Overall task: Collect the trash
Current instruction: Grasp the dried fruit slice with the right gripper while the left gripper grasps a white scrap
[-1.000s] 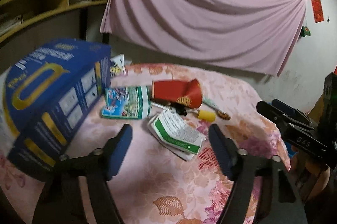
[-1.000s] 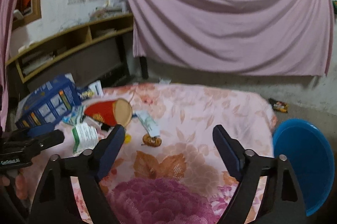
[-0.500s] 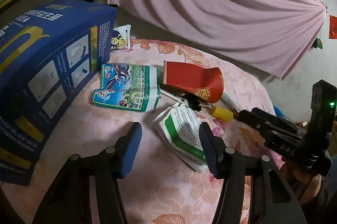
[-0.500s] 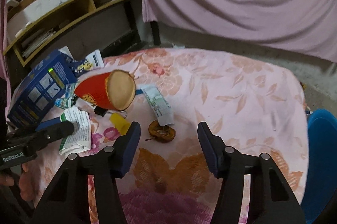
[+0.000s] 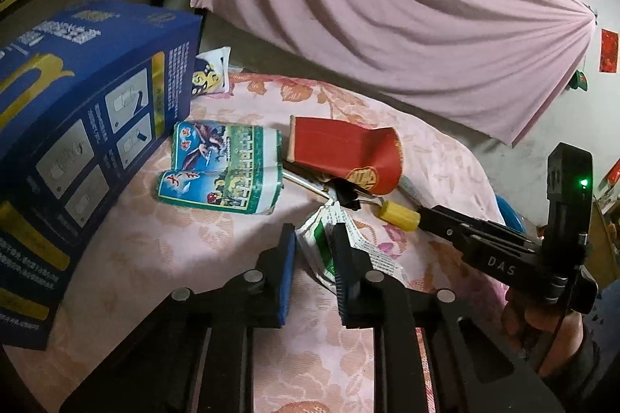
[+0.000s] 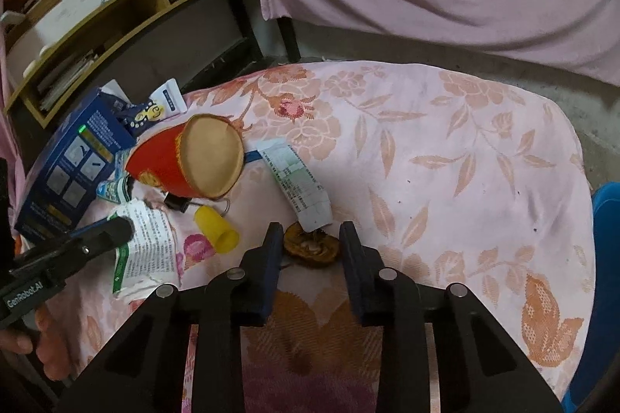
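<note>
Closing both together works best: left gripper jaws narrow on the green-and-white wrapper at the near edge; right gripper jaws narrow around the brown fruit scrap. Squeeze fully before lifting; red cup lies farther left.

The left gripper and right gripper are showing black frames, blue pads and round silver screws. White letters are sitting on their sides. A green light is glowing.
</note>
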A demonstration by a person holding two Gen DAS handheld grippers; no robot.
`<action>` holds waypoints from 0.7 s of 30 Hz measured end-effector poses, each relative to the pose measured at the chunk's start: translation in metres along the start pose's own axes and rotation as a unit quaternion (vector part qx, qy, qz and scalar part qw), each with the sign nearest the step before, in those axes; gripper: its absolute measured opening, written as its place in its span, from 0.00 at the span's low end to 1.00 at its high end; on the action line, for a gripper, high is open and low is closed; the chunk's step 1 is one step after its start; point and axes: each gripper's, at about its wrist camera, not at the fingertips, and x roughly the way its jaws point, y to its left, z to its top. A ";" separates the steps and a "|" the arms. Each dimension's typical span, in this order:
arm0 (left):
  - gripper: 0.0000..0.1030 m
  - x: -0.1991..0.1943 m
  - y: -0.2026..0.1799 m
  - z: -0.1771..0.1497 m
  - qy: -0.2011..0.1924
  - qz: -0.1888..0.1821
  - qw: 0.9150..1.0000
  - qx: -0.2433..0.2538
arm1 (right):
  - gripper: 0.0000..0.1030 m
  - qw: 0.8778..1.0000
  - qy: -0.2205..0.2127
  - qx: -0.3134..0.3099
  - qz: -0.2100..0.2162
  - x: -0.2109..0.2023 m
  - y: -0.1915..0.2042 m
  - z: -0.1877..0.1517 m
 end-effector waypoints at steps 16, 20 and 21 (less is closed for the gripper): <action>0.04 -0.042 -0.041 -0.020 -0.068 0.005 0.995 0.075 | 0.26 0.998 -0.046 0.023 0.021 -0.075 0.006 -0.062; 0.04 -0.052 -0.053 -0.030 -0.078 0.001 0.993 0.084 | 0.26 0.997 -0.075 0.027 0.022 -0.099 0.006 -0.077; 0.04 -0.055 -0.058 -0.032 -0.081 0.000 0.993 0.088 | 0.26 0.996 -0.079 0.028 0.022 -0.104 0.007 -0.080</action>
